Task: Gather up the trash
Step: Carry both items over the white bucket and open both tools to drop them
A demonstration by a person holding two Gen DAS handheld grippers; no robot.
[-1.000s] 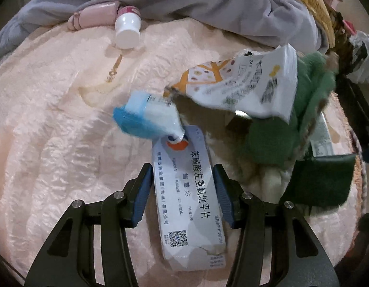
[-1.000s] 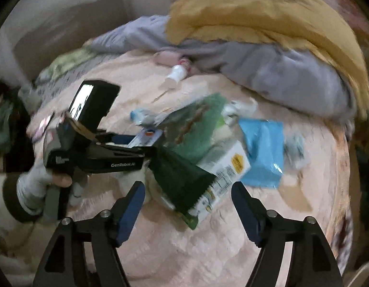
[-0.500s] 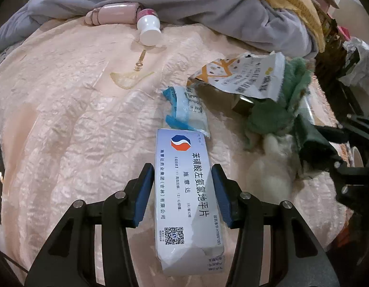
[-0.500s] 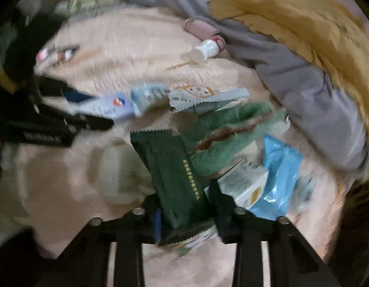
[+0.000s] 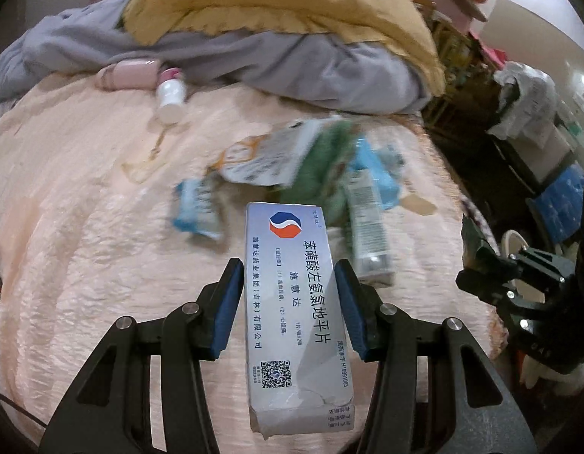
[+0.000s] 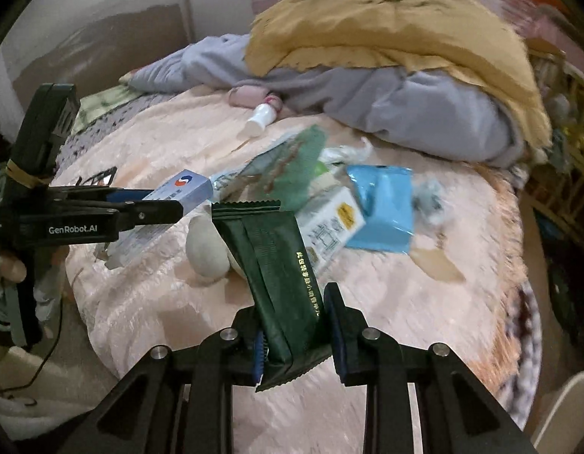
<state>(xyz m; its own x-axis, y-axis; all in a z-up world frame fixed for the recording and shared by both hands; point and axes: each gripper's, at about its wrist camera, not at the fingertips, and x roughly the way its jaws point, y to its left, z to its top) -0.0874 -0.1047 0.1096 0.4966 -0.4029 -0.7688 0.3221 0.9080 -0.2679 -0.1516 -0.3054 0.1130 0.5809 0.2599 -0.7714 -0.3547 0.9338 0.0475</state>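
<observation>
Two pieces of trash are shown lifted clear of the pink bedspread (image 6: pixel 424 302). A flat white medicine box (image 5: pixel 295 302) is pinched across its width by the left gripper (image 5: pixel 288 302), with both blue pads (image 5: pixel 227 302) pressed against its long edges and most of its length projecting forward; the near end of the box is torn. A dark green wrapper (image 6: pixel 277 272) is clamped near its lower end by the right gripper (image 6: pixel 295 325), whose jaws have just been closing and now stand nearly together on the foil, while the upper, crimped end rises free.

The rest of the litter is left on the bedspread: a green-and-white bag (image 6: pixel 292 166), a blue pouch (image 6: pixel 382 204), a small white carton (image 6: pixel 330 227), a crumpled tissue (image 6: pixel 348 151) and a pale blue packet (image 5: pixel 197 204). A small white bottle (image 5: pixel 171 98) lies further back against the grey blanket (image 5: pixel 292 64).

For the carry to be done well, both grips should be held firm and the grippers kept apart, so that the wrapper's loose end is not brushed against the box. The wrapper is slick and thin; a sudden swing could let it slide out. The box is held near one end, so a level, steady travel is advised. What may be a lined bin (image 5: pixel 519 102) is seen beyond the bed in the left wrist view, though blur and dimness leave this uncertain; the drop point should be confirmed before either grip is released.
</observation>
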